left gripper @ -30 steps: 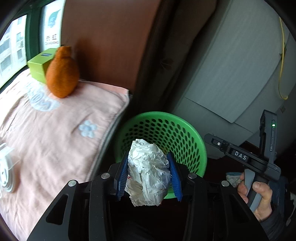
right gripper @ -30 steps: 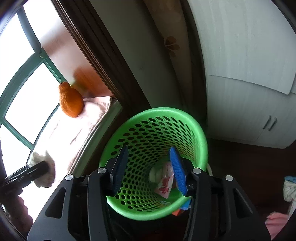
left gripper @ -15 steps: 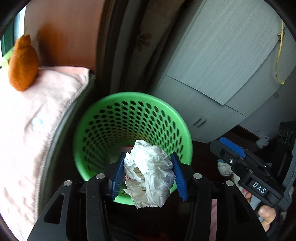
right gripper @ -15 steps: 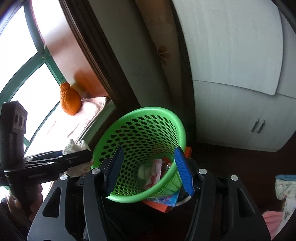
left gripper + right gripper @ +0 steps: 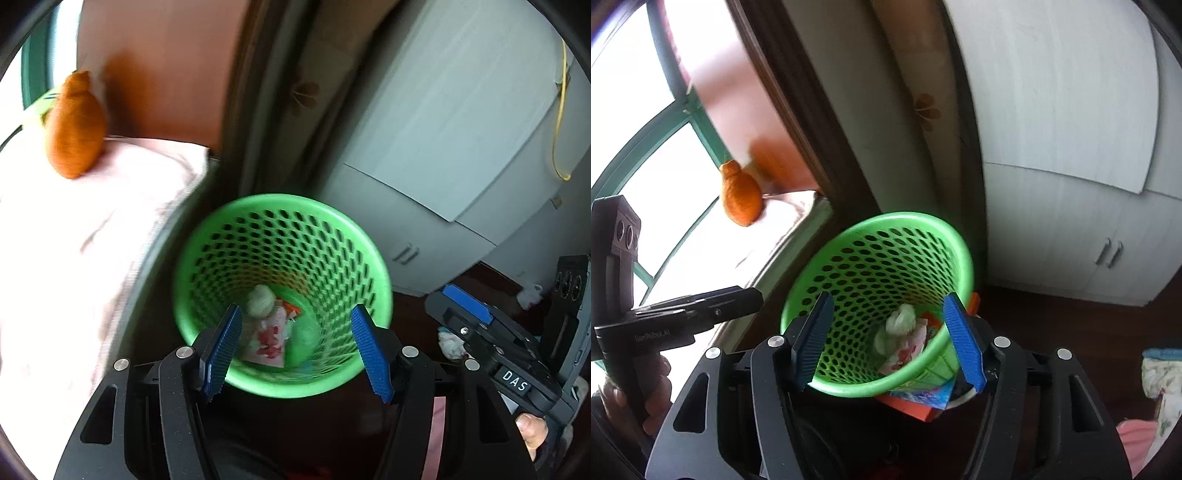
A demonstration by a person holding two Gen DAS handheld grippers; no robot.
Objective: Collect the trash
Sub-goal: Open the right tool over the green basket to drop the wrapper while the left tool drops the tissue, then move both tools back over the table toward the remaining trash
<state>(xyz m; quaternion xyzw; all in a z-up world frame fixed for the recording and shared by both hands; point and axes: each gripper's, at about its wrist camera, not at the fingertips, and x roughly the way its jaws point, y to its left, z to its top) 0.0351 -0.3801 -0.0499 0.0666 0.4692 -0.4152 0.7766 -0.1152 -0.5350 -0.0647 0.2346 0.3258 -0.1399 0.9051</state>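
1. The left tool [image 5: 295, 347] hovers over the mouth of the green perforated plastic waste basket [image 5: 221, 236] at lower centre of the left wrist view, its blue ribbed pads [image 5: 221, 350] spread wide with nothing between them. That position over the opening reads as a release point for dropping trash straight down.

2. A crumpled white paper ball [image 5: 261, 301] lies at the bottom of the basket, resting on or against a pink-and-white printed wrapper [image 5: 267, 341] beside a pale green rounded item [image 5: 303, 338]. The ball is roughly round, so it has no clear long axis. The wrapper is elongated, running from the ball toward the lower edge of the frame.

3. The right tool [image 5: 888, 341] is also held wide and empty, aimed down into the same basket at lower centre of the right wrist view. The paper ball [image 5: 901, 319] and wrapper [image 5: 905, 350] show between its pads.

4. The basket stands upright with its mouth facing up toward both cameras, tapering toward its base. An orange-edged printed flat packet [image 5: 916, 400] pokes out beneath its lower rim, seemingly on the dark floor.

5. At left in both views, an orange pear-shaped stuffed cushion [image 5: 74, 125] sits on a pink fabric-covered window seat [image 5: 74, 229]. White cabinets [image 5: 443, 147] fill the upper right.
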